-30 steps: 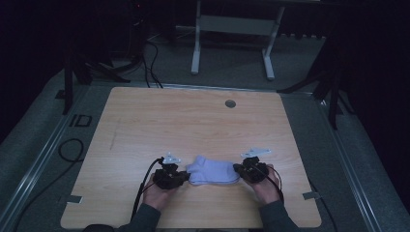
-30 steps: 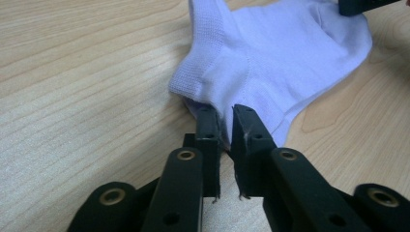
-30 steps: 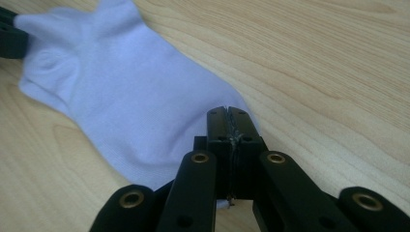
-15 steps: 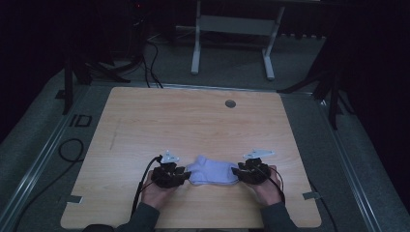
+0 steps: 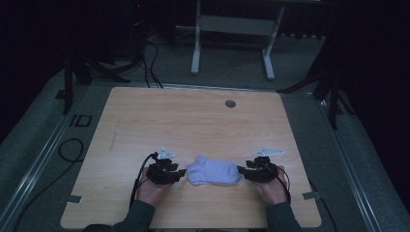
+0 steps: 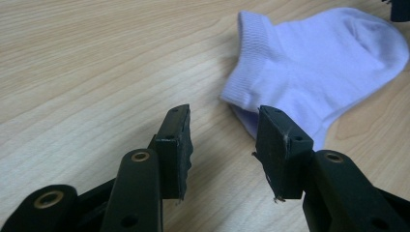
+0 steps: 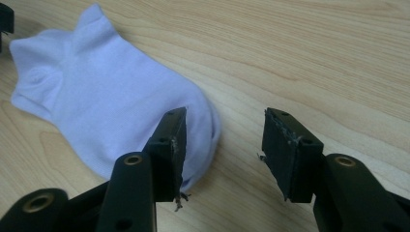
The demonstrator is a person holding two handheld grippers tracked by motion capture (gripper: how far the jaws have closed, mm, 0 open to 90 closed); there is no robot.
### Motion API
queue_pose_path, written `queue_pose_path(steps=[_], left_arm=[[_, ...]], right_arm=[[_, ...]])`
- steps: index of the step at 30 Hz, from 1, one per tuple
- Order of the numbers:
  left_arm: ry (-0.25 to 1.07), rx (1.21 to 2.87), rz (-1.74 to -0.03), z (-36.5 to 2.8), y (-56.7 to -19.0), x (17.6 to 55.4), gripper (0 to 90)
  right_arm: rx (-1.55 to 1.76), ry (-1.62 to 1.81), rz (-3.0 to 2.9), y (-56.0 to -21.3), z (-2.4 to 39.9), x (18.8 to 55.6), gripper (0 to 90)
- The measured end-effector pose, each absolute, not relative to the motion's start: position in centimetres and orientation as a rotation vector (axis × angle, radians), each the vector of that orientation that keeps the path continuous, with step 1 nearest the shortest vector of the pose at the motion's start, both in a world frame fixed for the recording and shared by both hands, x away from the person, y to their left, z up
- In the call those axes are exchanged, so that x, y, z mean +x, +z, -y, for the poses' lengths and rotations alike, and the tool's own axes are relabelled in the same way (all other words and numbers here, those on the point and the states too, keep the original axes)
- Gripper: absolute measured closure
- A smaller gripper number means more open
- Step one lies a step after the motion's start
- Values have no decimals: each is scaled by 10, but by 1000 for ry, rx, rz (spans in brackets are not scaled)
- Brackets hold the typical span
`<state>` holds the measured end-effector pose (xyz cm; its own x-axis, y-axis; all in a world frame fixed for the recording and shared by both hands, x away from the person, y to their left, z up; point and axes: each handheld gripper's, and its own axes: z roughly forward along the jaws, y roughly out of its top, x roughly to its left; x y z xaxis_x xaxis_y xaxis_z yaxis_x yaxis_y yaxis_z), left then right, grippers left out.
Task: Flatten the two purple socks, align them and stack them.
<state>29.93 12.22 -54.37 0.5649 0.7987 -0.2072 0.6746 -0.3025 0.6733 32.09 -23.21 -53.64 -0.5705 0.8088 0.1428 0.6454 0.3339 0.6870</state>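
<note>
Left gripper (image 5: pixel 181 172) rests low on the wooden table (image 5: pixel 193 121), near the front edge and a little left of the middle, held by the person's left hand (image 5: pixel 151 190). Its jaws are apart with nothing between them. In the left gripper view the left gripper (image 6: pixel 223 140) points at the cuff end of a white ankle sock (image 6: pixel 319 63), and the right jaw is just beside the lower edge of the cuff; I cannot tell if it touches the cloth.

The sock (image 5: pixel 213 170) lies flat on the table between the two grippers, close to the front edge, with its ribbed cuff toward the left and its toe toward the right.

Right gripper (image 5: pixel 241 170) is at the toe end, held by the right hand (image 5: pixel 271 186). In the right gripper view the right gripper (image 7: pixel 225 137) also has its jaws apart and holds nothing. Its left jaw stands over the toe of the sock (image 7: pixel 111 96), and its right jaw is over bare wood.

A small round grommet (image 5: pixel 230 103) sits near the far edge of the table, right of the middle.
</note>
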Motion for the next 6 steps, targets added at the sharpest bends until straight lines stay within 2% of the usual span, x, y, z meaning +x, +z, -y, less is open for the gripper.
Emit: queue_pose_path(steps=[6], left_arm=[[272,2067,-1202,-128,-544,302,563]], right_arm=[[1340,1064,-2358,-538,239,323,498]])
